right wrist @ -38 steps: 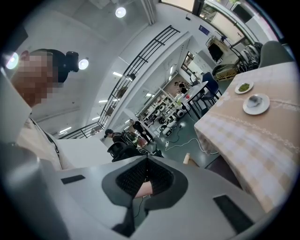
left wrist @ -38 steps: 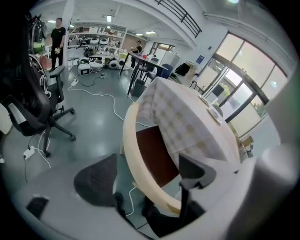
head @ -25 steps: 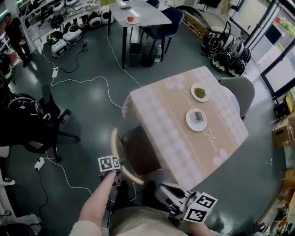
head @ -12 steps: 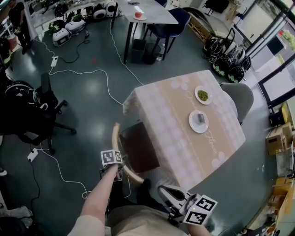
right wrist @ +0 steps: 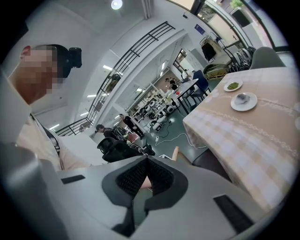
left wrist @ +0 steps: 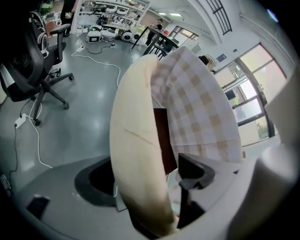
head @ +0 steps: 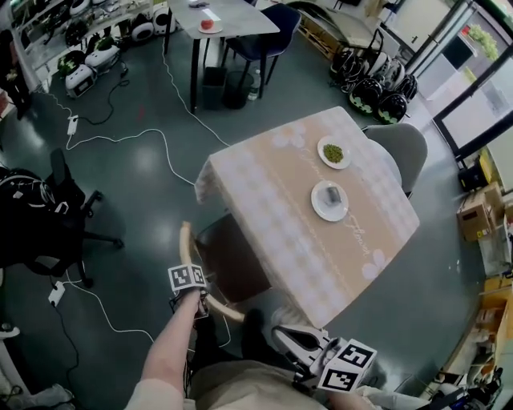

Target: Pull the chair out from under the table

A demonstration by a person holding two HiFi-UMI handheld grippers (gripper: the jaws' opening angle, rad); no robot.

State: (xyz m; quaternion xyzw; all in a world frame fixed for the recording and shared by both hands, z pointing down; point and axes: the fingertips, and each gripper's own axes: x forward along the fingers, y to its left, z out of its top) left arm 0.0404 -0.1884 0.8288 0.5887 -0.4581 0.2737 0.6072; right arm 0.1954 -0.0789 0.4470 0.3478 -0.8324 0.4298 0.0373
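Observation:
The chair stands at the near side of the table point(head: 264, 204), which wears a beige checked cloth. Its curved pale backrest point(head: 186, 256) and dark seat point(head: 232, 264) show; the seat's far part is hidden under the cloth. My left gripper point(head: 200, 307) is shut on the backrest's lower end. In the left gripper view the backrest point(left wrist: 136, 140) fills the gap of the left gripper point(left wrist: 147, 187), with the cloth point(left wrist: 197, 108) just beyond. My right gripper point(head: 298, 346) hangs near my body, apart from the chair. Seen in its own view, the right gripper point(right wrist: 146, 168) is shut on nothing.
Two white plates point(head: 333, 151) point(head: 329, 200) sit on the cloth. A grey chair point(head: 405, 148) stands at the table's far side. A black office chair point(head: 40, 216) and white floor cables point(head: 128, 140) lie to the left; another table point(head: 232, 20) stands behind.
The head view has shifted, so the table sits a little further left in it. My left gripper keeps its hold on the backrest. The right gripper has hardly moved.

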